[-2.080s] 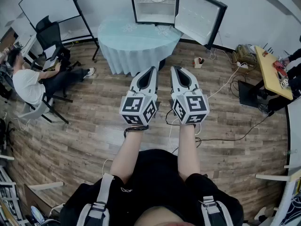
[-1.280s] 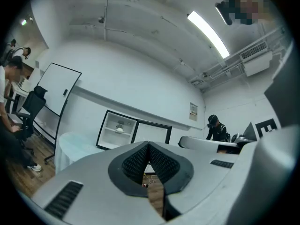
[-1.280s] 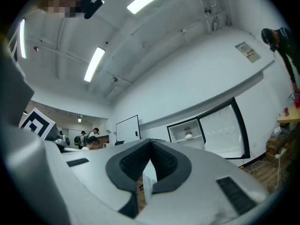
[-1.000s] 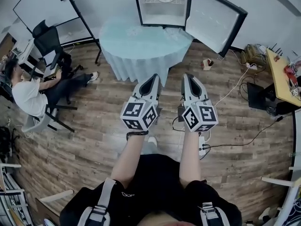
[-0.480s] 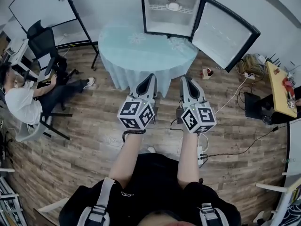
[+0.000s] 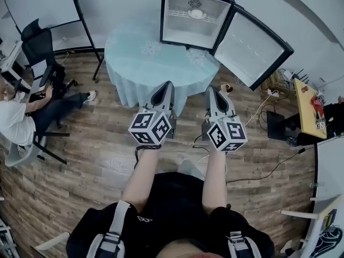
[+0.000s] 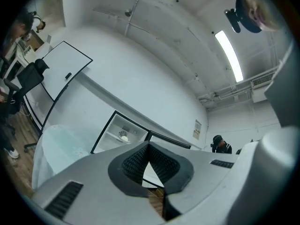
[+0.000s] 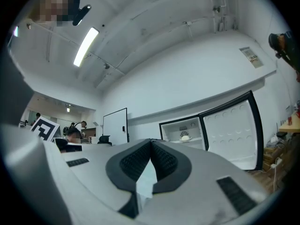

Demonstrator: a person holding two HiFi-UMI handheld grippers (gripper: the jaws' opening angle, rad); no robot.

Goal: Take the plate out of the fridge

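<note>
The approach is judged to be in hand: the left gripper (image 6: 168,86) and the right gripper (image 6: 211,91) are held clenched and empty, side by side, well apart from the open fridge (image 6: 163,15) at the far side of the round table (image 6: 140,58). The plate (image 6: 196,14) is seen on the fridge's upper shelf, untouched. Next, one gripper's jaws must be parted and brought to the plate's rim.
</note>
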